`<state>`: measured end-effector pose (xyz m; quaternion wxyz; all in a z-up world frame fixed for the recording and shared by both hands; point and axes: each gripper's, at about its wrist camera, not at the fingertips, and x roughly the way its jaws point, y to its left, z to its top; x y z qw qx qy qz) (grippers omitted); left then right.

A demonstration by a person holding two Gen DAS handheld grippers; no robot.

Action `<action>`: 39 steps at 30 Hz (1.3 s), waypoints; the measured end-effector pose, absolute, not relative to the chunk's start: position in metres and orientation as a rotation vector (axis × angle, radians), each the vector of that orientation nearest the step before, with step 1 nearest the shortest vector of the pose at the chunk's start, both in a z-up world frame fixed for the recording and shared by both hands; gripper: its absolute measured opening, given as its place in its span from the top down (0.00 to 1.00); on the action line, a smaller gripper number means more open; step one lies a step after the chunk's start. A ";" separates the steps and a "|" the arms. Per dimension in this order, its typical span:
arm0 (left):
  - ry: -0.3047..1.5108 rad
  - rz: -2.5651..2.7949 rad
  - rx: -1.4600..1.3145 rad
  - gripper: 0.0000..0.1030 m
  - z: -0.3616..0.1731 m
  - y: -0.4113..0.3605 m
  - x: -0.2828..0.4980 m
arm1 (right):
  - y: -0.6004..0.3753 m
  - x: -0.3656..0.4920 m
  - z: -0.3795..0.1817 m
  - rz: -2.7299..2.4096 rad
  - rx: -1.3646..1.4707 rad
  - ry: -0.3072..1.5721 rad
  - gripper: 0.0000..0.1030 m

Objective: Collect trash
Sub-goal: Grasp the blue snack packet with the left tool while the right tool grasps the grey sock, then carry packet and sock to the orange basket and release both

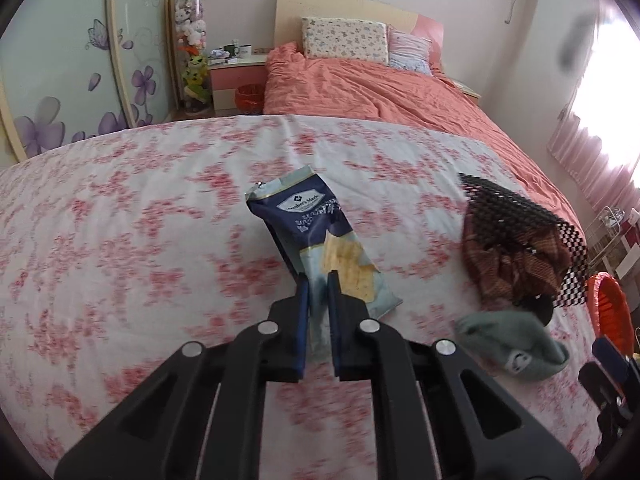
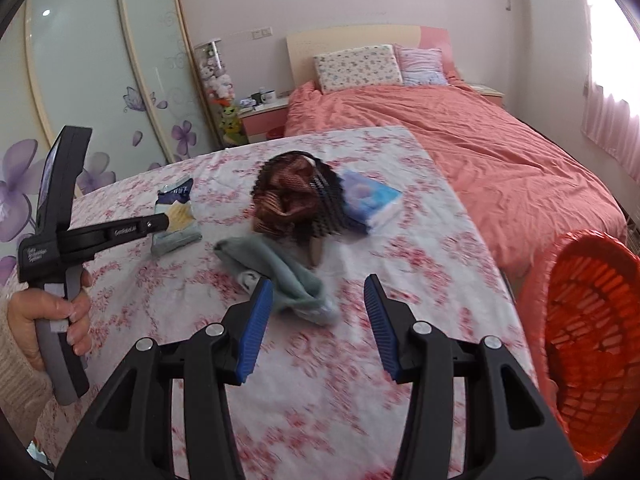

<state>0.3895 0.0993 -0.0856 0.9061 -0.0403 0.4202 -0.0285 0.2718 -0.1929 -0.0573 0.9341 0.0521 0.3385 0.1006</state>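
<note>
Floral tabletop (image 2: 360,400) lies bare under right gripper (image 2: 320,312), spread; left gripper (image 1: 318,280) apparently pinches cracker wrapper (image 1: 316,232)

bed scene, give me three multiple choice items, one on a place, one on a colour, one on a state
1. Where is the orange basket?
A. at the right edge of the flowered cloth
B. on the pillows
C. on the nightstand

2. What colour is the sock nearest the right gripper?
A. yellow
B. grey-green
C. red

3. How is the cracker wrapper held?
A. lying free
B. pinched in the left gripper
C. inside the basket

Answers:
1 A, the basket stands beside the cloth's right edge.
2 B, the sock before the open right jaws is grey-green.
3 B, the left jaws are closed on the wrapper's lower end.
</note>
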 end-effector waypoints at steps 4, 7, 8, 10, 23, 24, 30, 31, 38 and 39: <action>0.866 -0.035 -0.113 0.65 -0.084 0.121 0.385 | -0.176 0.292 -0.061 0.225 0.083 0.720 0.47; 0.853 -0.039 -0.129 0.45 -0.079 0.123 0.382 | -0.165 0.305 -0.070 0.221 0.027 0.782 0.47; 0.848 -0.042 -0.130 0.42 -0.077 0.123 0.381 | -0.162 0.309 -0.074 0.218 0.013 0.816 0.50; 0.838 -0.048 -0.138 0.29 -0.074 0.118 0.380 | -0.165 0.305 -0.074 0.213 0.014 0.828 0.67; 0.922 0.062 -0.070 0.36 -0.094 0.094 0.424 | -0.176 0.298 -0.079 0.215 0.074 0.846 0.77; 0.925 0.058 -0.071 0.42 -0.096 0.095 0.427 | -0.176 0.299 -0.079 0.215 0.081 0.846 0.76; 0.917 -0.016 -0.058 0.58 -0.095 0.097 0.413 | -0.176 0.300 -0.081 0.238 0.092 0.866 0.83; 0.913 -0.042 -0.053 0.62 -0.094 0.098 0.408 | -0.179 0.298 -0.080 0.245 0.096 0.868 0.84; 0.904 -0.112 -0.030 0.58 -0.096 0.105 0.369 | -0.177 0.287 -0.082 0.240 0.077 0.861 0.83; 0.904 -0.100 -0.038 0.54 -0.096 0.106 0.369 | -0.176 0.287 -0.082 0.236 0.076 0.862 0.83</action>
